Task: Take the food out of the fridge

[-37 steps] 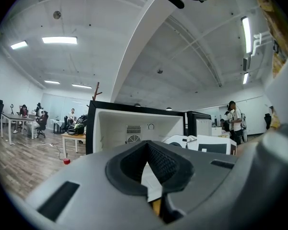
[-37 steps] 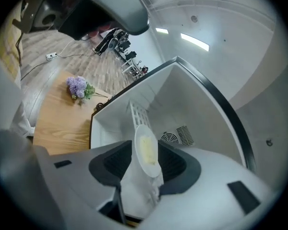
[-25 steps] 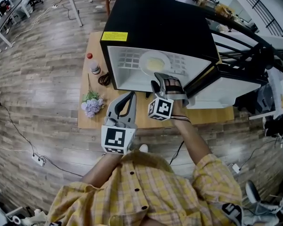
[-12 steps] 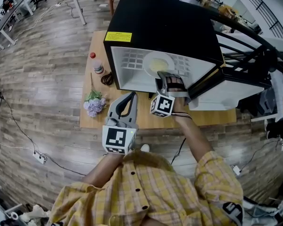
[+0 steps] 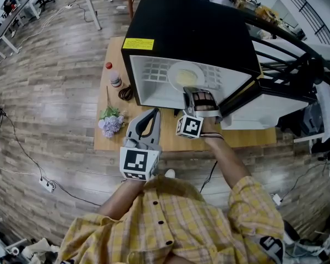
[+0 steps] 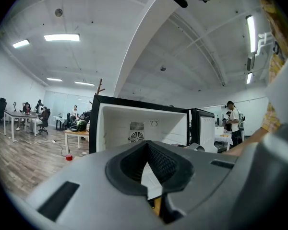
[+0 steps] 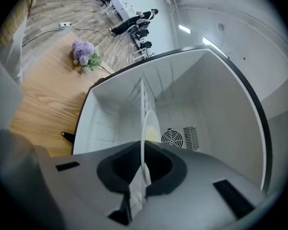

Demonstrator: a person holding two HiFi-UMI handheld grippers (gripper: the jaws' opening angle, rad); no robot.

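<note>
A black mini fridge (image 5: pixel 192 26) stands open on a wooden table (image 5: pixel 253 137). On its wire shelf sits a white plate (image 5: pixel 182 73) with pale yellow food. My right gripper (image 5: pixel 196 96) reaches into the fridge opening. Its jaws are closing, and the plate's near rim (image 7: pixel 151 123) stands edge-on between the pads of that gripper (image 7: pixel 143 176). My left gripper (image 5: pixel 153 114) hangs in front of the table, level, shut and holding nothing. In its own view that gripper (image 6: pixel 151 195) faces the white inside of the fridge (image 6: pixel 139 128).
The fridge door (image 5: pixel 264 100) swings out to the right. Left of the fridge on the table lie purple flowers (image 5: pixel 111 124), a red-capped bottle (image 5: pixel 114 77) and a dark scissor-like tool (image 5: pixel 125 92). People sit at desks in the background.
The right gripper's jaws have come together on the plate's rim, and it edged slightly deeper into the fridge. The left gripper stayed where it was.
</note>
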